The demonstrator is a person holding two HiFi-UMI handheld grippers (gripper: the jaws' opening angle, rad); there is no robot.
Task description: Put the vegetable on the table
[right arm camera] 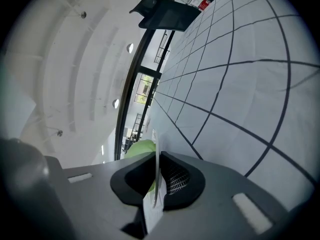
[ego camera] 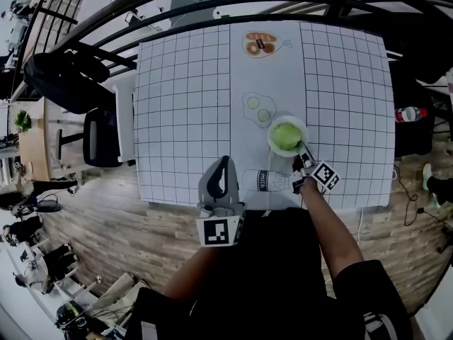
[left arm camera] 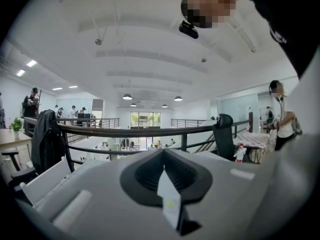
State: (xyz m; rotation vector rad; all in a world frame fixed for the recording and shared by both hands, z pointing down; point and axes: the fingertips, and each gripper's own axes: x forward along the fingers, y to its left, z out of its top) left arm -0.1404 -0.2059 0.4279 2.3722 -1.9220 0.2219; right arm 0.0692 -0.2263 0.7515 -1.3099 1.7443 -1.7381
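A white bowl (ego camera: 276,146) holding a round green vegetable (ego camera: 287,134) sits on the grid-patterned table (ego camera: 184,105), right of the middle and near the front. My right gripper (ego camera: 303,163) is at the bowl's near rim and shut on it. In the right gripper view the thin white bowl rim (right arm camera: 156,151) stands between the closed jaws of that right gripper (right arm camera: 156,184), with the green vegetable (right arm camera: 141,148) just behind. My left gripper (ego camera: 225,163) hovers at the table's front edge, shut and holding nothing. The left gripper (left arm camera: 164,170) faces out over the railing.
Printed pictures lie on the cloth: bread (ego camera: 260,44) at the back, eggs (ego camera: 258,108) mid-table, a milk carton (ego camera: 267,180) at the front. A black chair (ego camera: 102,137) stands left of the table, a red-capped bottle (ego camera: 409,113) to the right, and a dark railing (ego camera: 212,6) behind.
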